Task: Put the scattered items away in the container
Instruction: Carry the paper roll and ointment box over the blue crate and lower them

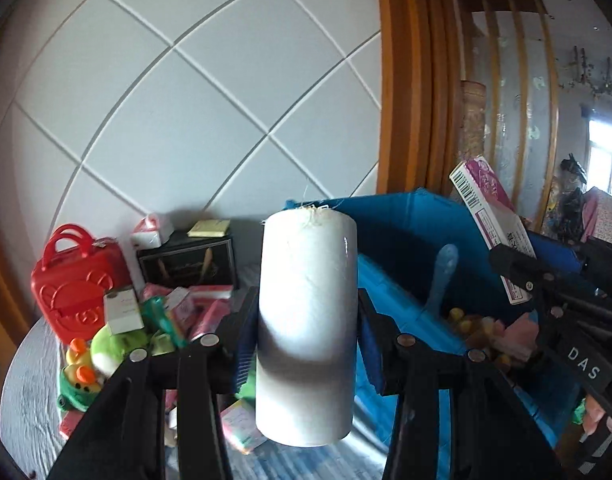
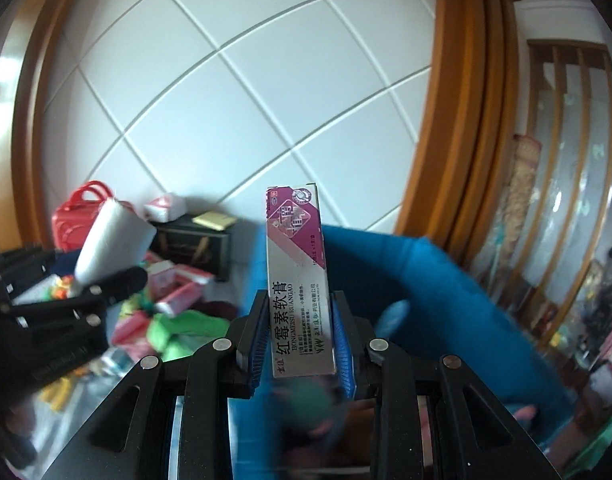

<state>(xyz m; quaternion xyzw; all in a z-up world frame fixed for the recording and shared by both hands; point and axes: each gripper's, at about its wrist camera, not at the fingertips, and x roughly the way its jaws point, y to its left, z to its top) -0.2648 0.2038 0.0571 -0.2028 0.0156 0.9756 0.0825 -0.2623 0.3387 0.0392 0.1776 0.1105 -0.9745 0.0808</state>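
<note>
Both grippers loaded, over the bin

Blue bin (image 1: 405, 240) sits right of the clutter pile (image 1: 178, 312), part filled. Left gripper (image 1: 306, 320) clamps white roll (image 1: 306, 320) upright; right gripper (image 2: 300, 336) pinches ointment box (image 2: 298, 280) by its lower end, ready to drop in.

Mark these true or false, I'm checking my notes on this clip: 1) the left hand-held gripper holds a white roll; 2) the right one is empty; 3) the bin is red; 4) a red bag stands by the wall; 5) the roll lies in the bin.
1) True: the left hand-held gripper is shut on the white roll.
2) False: the right hand-held gripper is shut on a carton.
3) False: the bin is blue.
4) True: the red bag stands by the tiled wall.
5) False: the roll is held up, beside the bin.
</note>
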